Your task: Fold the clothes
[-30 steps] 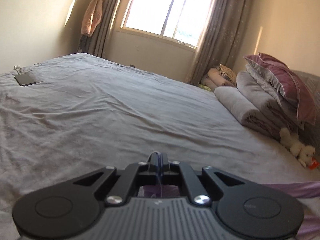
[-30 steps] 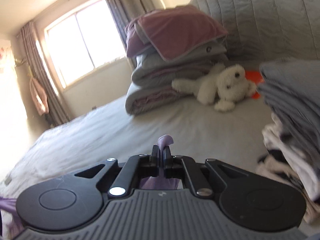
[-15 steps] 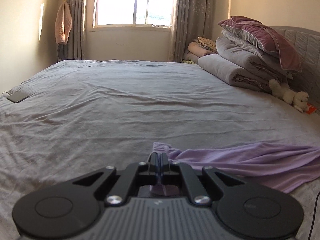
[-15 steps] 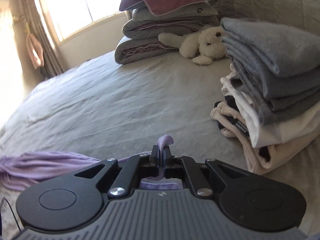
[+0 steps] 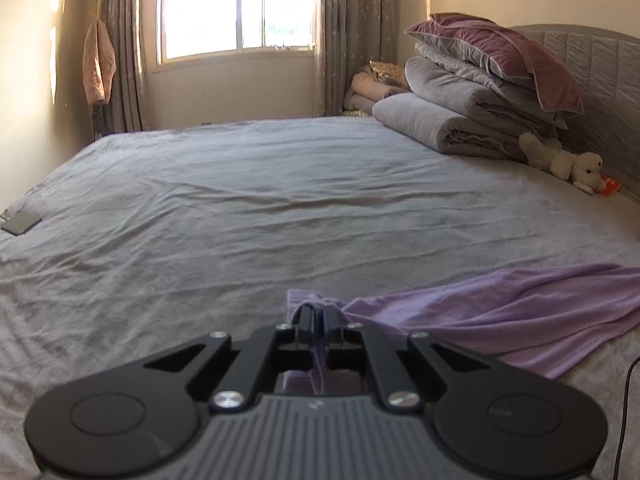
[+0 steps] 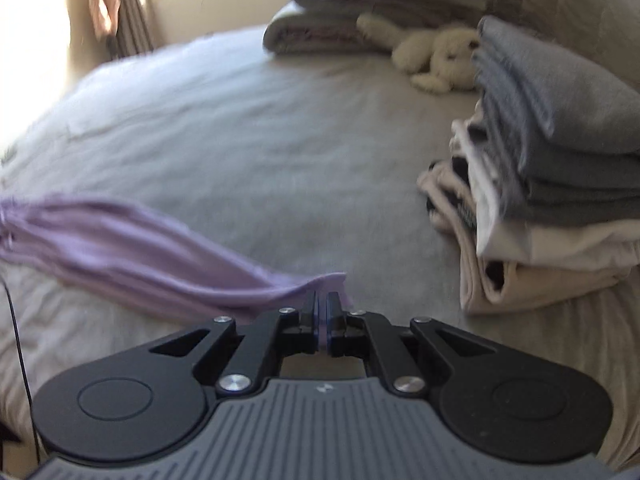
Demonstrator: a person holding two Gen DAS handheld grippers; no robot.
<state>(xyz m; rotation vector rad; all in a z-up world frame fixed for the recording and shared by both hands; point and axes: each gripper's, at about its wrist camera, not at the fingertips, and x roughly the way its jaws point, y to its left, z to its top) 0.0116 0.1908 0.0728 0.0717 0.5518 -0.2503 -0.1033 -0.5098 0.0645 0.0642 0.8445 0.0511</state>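
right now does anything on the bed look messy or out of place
Only the purple garment: it lies bunched in a wrinkled strip across the bed, pinched at each end by the left tool and right tool. The folded clothes stack looks tidy.

Left gripper point(image 5: 319, 314): fingers closed, pinching the lilac garment point(image 5: 500, 316), held low and level. Right gripper point(image 6: 321, 304): fingers closed on the garment's opposite end, pitched slightly downward above the bed point(image 6: 240, 128).

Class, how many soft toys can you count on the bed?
1: a white soft toy lies by the headboard, beside the folded bedding. More may be hidden behind the clothes pile.
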